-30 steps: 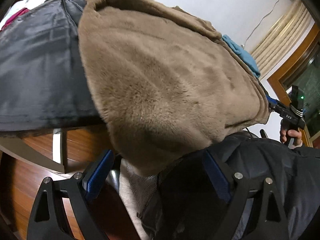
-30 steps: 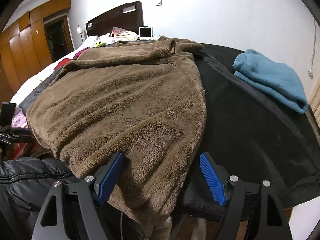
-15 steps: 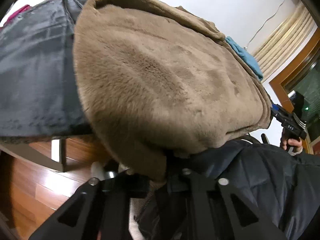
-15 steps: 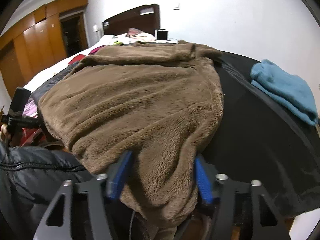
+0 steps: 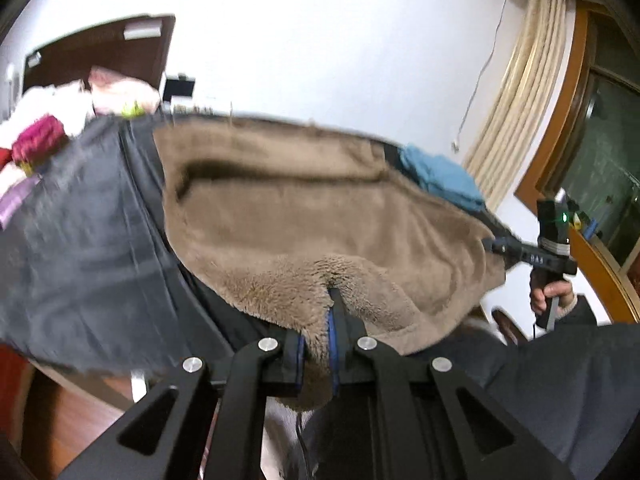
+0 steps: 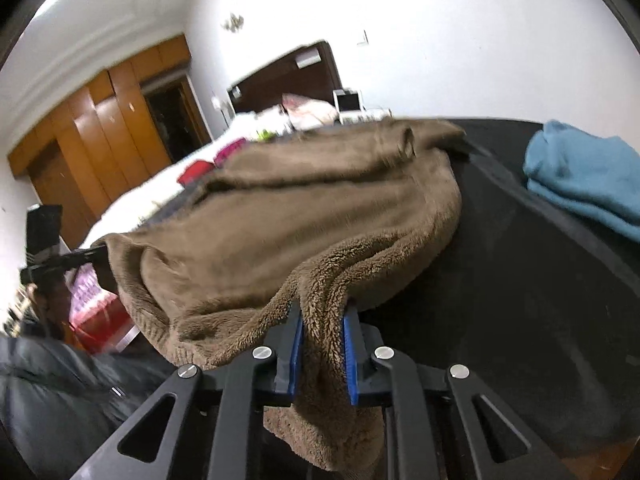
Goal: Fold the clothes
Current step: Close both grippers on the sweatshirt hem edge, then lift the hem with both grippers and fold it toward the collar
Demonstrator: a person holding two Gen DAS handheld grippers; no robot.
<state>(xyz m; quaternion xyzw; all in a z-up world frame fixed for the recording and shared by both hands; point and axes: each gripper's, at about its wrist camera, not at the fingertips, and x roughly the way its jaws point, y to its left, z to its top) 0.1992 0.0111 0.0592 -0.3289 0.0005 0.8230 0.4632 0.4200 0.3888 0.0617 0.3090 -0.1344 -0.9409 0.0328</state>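
- White walls (image 6: 440,20) all round.
- Orange-brown wardrobe (image 6: 100,136) along the left wall, dark doorway (image 6: 176,120) beside it.
- Dark headboard (image 6: 292,76) against the far wall, white bed (image 6: 132,208) below it.
- Cream curtain (image 5: 532,92) beside a wood-framed window (image 5: 600,140).
- Reddish wood floor (image 5: 68,420).

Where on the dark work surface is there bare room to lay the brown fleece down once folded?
The widest bare patch of the dark cloth-covered table lies between the brown fleece garment and the folded blue garment. A second strip runs beside the fleece toward the bed. The near edge is crowded: both grippers grip the hem there.
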